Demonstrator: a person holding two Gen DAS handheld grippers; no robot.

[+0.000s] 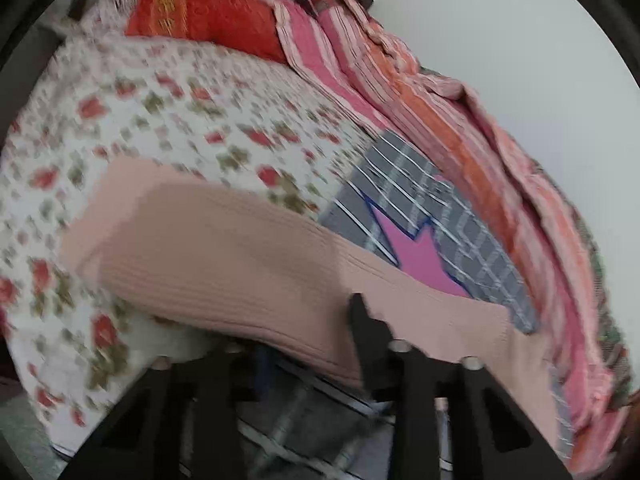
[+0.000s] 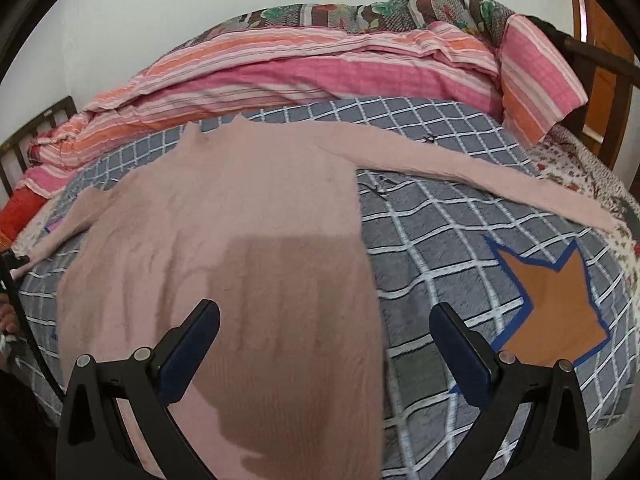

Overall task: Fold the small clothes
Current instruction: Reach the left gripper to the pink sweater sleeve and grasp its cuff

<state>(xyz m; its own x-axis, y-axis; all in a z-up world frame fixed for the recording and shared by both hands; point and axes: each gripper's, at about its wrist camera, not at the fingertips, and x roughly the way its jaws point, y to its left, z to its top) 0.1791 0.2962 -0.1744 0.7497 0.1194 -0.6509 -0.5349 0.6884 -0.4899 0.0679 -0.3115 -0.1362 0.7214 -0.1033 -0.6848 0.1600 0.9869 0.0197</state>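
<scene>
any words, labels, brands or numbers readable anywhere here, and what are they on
None can be read.
Red towel: a yellow woven motif, too blurred to tell whether it is lettering.
Pink sweater: no label or print shows.
Grey checked blanket: only star shapes, no text.

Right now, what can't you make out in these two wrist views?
- Left gripper second finger: left wrist view, under the sweater sleeve.
- Floral bedspread print: left wrist view, motion-blurred.
- Sweater hem: right wrist view, cut off by the bottom edge.
</scene>
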